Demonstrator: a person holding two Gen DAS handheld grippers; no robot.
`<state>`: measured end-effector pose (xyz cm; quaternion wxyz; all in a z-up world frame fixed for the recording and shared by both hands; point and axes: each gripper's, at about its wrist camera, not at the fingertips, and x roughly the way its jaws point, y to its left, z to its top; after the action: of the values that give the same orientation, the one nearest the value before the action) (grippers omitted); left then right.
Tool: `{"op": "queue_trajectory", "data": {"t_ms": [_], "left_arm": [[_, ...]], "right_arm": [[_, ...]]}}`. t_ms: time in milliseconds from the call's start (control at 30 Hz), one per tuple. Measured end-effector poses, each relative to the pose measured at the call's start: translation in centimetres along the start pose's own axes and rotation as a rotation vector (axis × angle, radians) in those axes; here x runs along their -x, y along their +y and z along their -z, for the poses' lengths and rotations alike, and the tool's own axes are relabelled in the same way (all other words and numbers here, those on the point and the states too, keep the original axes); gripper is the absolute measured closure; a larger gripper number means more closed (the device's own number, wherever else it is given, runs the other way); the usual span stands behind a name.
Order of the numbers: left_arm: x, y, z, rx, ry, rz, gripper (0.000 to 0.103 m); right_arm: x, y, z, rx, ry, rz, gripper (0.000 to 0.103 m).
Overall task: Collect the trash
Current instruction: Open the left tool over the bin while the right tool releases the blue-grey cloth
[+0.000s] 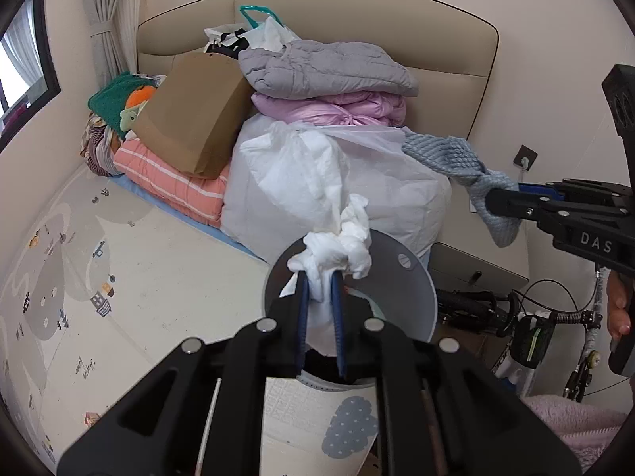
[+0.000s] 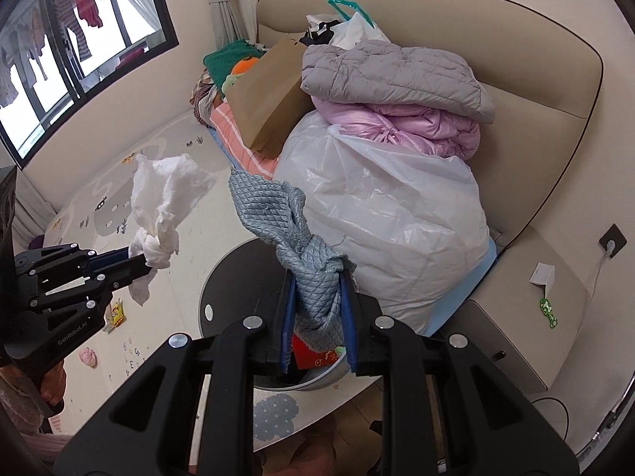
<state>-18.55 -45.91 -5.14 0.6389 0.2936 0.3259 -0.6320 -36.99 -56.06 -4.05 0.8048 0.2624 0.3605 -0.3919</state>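
Left wrist view shows the crumpled white tissue wad point(image 1: 337, 250) pinched between the blue pads of the left gripper point(image 1: 320, 297), its loose end flaring up and away from the tips while the bunched part sits in the jaws; directly beneath and just past the fingers lies the round grey trash bin with its swing lid point(image 1: 412, 277), so the bin is below and slightly ahead of this gripper, which points steeply down at it. In the right wrist view the quilted grey-blue cloth point(image 2: 313, 269) is clamped the same way in the right gripper point(image 2: 319, 301), hanging in a twisted bundle whose long axis runs up and away from the tips, and under it the bin's open mouth shows red and dark rubbish inside. Both grippers hover above the bin, side by side and apart, each visible from the other's camera; I judge the right one sits more squarely over the opening. The coming move, as I read it, is a release straight down, each piece falling along its own length. Beyond the bin stand a large translucent white plastic bag point(image 2: 397, 214), folded lilac and grey quilts point(image 2: 397, 75) and a brown paper bag point(image 1: 194, 115) against a beige padded headboard point(image 1: 444, 39).
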Motion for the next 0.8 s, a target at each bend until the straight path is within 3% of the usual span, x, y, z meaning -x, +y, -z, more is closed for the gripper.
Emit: {"op": "queue_trajectory", "data": {"t_ms": [33,133,167,600,767,800], "left_arm": [[-0.1,-0.2,-0.2,0.001,0.001,0.007,0.082],[-0.1,-0.7,-0.6,0.007,-0.015,0.010,0.041],[0.0,-0.9,-0.7,0.009,-0.027,0.009,0.034],[0.9,1.3,0.3,0.072,-0.011,-0.053,0.033],[2.0,3.1,1.3,0.120,-0.018,-0.092,0.033],[2.1,3.5,1.5,0.130,-0.018,-0.099,0.033]], "right_arm": [[0.0,-0.3,-0.1,-0.002,-0.002,-0.003,0.084],[0.0,-0.8,-0.4,-0.006,-0.007,-0.010,0.084],[0.0,-1.0,-0.4,-0.007,-0.007,-0.013,0.084],[-1.7,0.9,-0.8,0.039,0.041,-0.063,0.083],[-2.3,2.0,-1.1,0.048,0.052,-0.077,0.069],[-2.4,2.2,-1.2,0.046,0.048,-0.079,0.058]]}}
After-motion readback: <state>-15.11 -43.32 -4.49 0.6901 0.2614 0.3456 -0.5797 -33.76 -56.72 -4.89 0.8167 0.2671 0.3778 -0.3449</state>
